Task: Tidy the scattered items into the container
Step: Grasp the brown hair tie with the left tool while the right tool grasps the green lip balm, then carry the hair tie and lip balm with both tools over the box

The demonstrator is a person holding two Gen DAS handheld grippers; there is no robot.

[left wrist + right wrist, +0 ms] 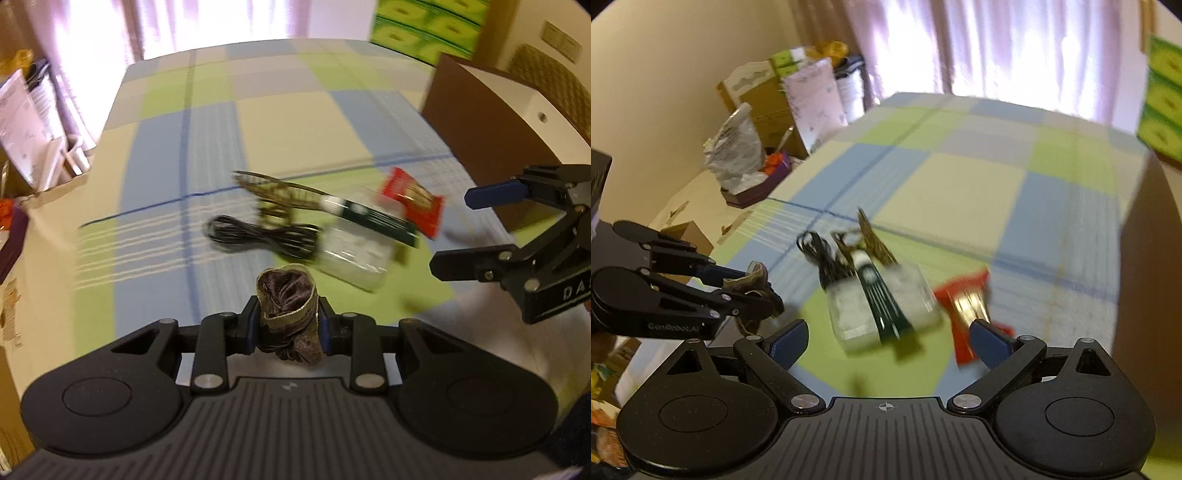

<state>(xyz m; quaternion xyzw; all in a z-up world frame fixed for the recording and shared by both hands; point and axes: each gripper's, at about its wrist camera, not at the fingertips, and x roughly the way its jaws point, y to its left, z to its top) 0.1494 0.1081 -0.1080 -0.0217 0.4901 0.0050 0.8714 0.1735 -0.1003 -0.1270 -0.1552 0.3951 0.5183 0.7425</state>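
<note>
Left gripper (285,321): jaws closed on a scrunched dark fabric roll with an olive band (289,306), held above the checked bedspread (207,147). Right gripper (888,338): jaws wide apart, nothing between them, hovering over the pile.

Pile on the bedspread, blurred: coiled black cable (258,236), clear plastic packet (354,258), dark green packet (376,221) lying across it, brassy wire object (273,192), and red snack wrapper (413,203) just beside the clear packet.

Brown-sided box with white top (476,122) stands near the pile, to its right; interior not visible, contents cannot be told.
</note>
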